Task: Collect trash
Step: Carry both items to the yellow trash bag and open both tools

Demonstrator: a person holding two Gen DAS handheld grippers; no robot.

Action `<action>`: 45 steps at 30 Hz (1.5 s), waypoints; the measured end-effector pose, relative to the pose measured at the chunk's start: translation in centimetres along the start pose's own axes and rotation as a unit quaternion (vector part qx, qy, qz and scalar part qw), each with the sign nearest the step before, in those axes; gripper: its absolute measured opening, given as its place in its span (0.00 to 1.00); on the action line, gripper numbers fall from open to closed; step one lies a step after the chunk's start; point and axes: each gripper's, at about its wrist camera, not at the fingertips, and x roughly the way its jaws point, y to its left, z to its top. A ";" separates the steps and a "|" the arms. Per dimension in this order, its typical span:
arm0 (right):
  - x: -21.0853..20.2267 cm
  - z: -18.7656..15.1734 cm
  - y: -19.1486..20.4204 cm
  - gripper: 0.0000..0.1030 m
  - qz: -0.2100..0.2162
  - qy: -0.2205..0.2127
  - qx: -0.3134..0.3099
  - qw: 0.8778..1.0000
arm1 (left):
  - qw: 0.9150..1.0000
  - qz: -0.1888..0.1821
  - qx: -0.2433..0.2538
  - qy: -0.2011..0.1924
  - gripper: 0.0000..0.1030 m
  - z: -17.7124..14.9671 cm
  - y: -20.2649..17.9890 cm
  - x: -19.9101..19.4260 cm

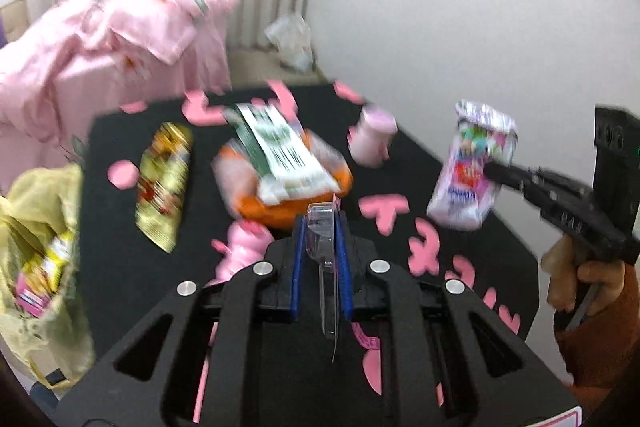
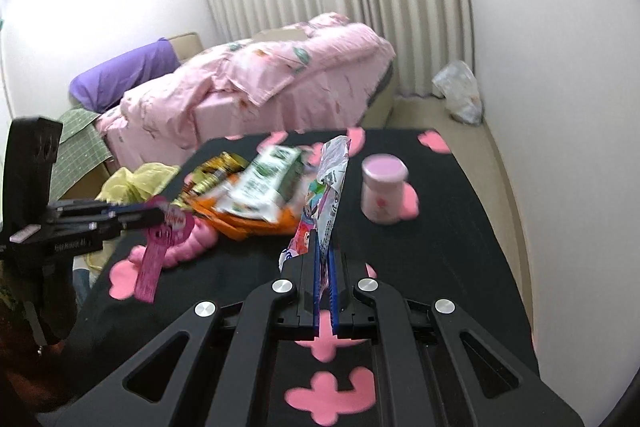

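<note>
Left gripper (image 1: 322, 223) pinches clear, probably plastic, package (image 1: 325, 267); right gripper (image 2: 325, 259) pinches wrapper (image 2: 326, 195).

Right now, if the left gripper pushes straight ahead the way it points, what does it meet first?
Probably the orange packet under the green-and-white carton. The left gripper is shut on a clear plastic wrapper, whose tip would touch first. Motion blur leaves depth unclear.

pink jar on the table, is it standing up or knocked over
Upright. The pink jar stands on its base on the black table, its flat lid facing up, apart from the wrapper pile. Its contents cannot be seen.
</note>
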 end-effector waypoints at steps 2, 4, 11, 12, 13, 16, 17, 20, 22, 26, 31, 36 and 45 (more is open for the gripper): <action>-0.3 1.7 1.7 0.06 0.004 -0.014 -0.022 1.000 | 0.999 0.010 -0.013 -0.031 0.14 1.0 1.4 -1.7; -0.6 3.1 3.2 0.06 0.011 -0.026 -0.039 0.999 | 0.998 0.023 -0.026 -0.059 0.14 2.0 3.0 -3.3; 0.6 7.3 9.3 0.06 0.045 -0.037 -0.096 0.994 | 0.986 0.080 -0.057 -0.132 0.14 3.5 8.9 -7.8; 0.9 7.9 10.5 0.06 0.051 -0.037 -0.110 0.992 | 0.984 0.090 -0.060 -0.144 0.14 3.5 9.7 -8.5; 1.3 8.4 11.7 0.06 0.056 -0.038 -0.123 0.990 | 0.980 0.104 -0.061 -0.158 0.14 3.5 10.6 -9.3; 2.5 9.7 14.9 0.06 0.075 -0.040 -0.152 0.985 | 0.969 0.145 -0.062 -0.191 0.14 3.1 12.9 -11.7; 3.0 10.1 15.9 0.06 0.082 -0.038 -0.158 0.983 | 0.966 0.156 -0.064 -0.198 0.14 3.0 13.7 -12.3; 5.0 11.2 18.9 0.06 0.105 -0.035 -0.175 0.978 | 0.950 0.202 -0.085 -0.221 0.14 2.2 17.4 -14.6; 6.7 11.8 21.1 0.06 0.125 -0.030 -0.186 0.974 | 0.943 0.219 -0.105 -0.227 0.14 1.4 19.7 -15.6; 10.9 12.2 24.7 0.06 0.162 -0.006 -0.201 0.966 | 0.935 0.240 -0.148 -0.215 0.14 -0.5 24.6 -15.8; 17.8 11.8 28.7 0.06 0.206 0.057 -0.200 0.956 | 0.935 0.229 -0.217 -0.160 0.14 -3.4 29.5 -12.7; 23.3 9.7 31.5 0.06 0.230 0.112 -0.209 0.944 | 0.933 0.225 -0.254 -0.120 0.14 -6.0 32.5 -9.9; 27.6 7.6 33.5 0.15 0.257 0.160 -0.196 0.933 | 0.928 0.191 -0.290 -0.135 0.52 -6.9 34.8 -10.4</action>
